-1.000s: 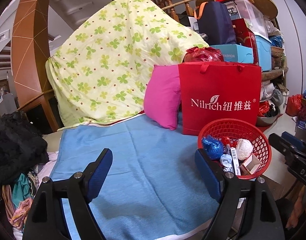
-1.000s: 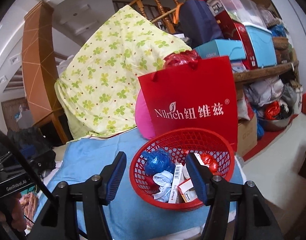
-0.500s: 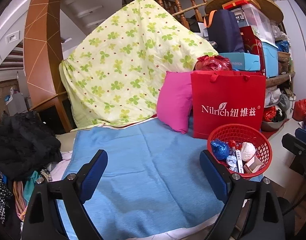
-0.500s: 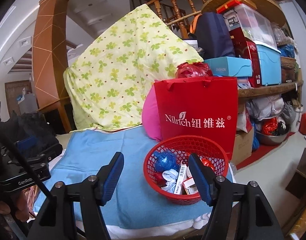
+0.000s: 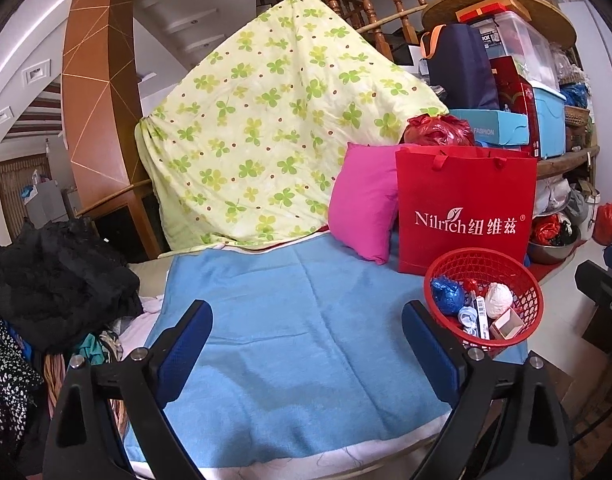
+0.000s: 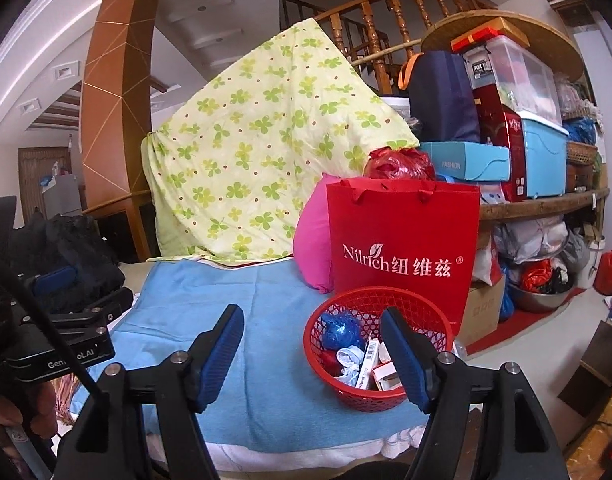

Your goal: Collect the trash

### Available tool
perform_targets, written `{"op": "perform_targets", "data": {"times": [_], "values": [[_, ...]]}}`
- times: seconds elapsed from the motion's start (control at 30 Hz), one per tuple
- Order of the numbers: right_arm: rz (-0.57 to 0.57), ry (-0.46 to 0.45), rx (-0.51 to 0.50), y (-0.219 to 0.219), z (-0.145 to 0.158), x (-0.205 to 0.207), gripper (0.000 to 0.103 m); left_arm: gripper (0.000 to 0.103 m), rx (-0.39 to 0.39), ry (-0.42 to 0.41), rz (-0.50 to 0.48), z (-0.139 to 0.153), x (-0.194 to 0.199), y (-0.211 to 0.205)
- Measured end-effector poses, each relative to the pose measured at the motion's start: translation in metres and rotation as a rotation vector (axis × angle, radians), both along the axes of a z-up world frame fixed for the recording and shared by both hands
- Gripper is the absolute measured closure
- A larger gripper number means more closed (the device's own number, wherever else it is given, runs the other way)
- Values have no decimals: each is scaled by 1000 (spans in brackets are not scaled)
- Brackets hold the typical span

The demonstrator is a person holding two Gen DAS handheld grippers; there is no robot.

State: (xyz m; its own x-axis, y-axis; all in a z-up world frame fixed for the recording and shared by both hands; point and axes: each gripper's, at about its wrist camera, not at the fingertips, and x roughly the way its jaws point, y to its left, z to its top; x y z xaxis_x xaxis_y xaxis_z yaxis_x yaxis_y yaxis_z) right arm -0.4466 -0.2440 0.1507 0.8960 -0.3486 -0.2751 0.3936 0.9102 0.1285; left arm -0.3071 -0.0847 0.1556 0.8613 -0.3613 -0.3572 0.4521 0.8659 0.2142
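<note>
A red mesh basket stands at the right front corner of a blue towel. In it lie a crumpled blue wrapper, a white paper ball, a small open box and other scraps. My left gripper hovers over the bare towel to the basket's left; its jaws are opening, with nothing between them. My right gripper hangs in front of the basket. Its jaws are opening too and hold nothing, and its right finger overlaps the basket's near side. The blue wrapper shows there as well.
A red Nilrich bag and a pink pillow stand behind the basket, under a clover-print quilt. Dark clothes are heaped at the left. Crowded shelves fill the right, and the floor drops off beside the basket.
Both grippers have drawn back and up from the basket, which looks smaller and farther away. Both pairs of jaws stand wider than before. The trash in the basket has not moved.
</note>
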Motion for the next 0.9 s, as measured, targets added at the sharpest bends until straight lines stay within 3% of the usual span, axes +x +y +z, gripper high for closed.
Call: {"op": "perform_targets", "data": {"times": [0.9], "values": [[19, -12, -28, 16, 16, -6, 27, 7, 18, -28, 23, 11, -21, 12]]}}
